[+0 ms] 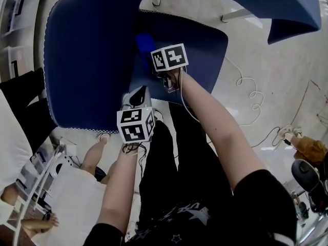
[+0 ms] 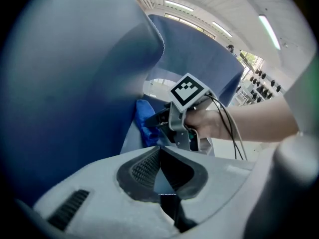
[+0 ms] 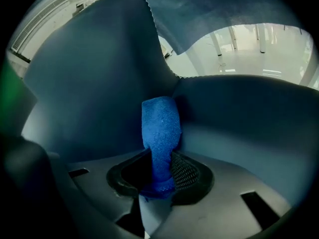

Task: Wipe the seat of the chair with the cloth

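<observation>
The blue cloth is up inside the chair, bunched into a narrow upright roll and pressed into the crease where two of the dark blue padded surfaces meet. From the head view it shows only as a bright blue patch just beyond the marker cube of the right gripper. That gripper's fingers are clenched on the lower end of the cloth, which stands up from between them and leans against the upholstery. Which padded surface is the seat proper I cannot tell from here.

The left gripper hangs back, nearer the person, at the chair's front edge with its white stitched border. Its fingers are pressed together with nothing between them. It looks across at the right gripper, which sits low in the chair with the cloth at its tip and a bare hand wrapped round its handle.

Beyond the chair, a second blue chair stands at the upper right. Loose cables trail over the pale floor to the right of the person's outstretched forearm.
</observation>
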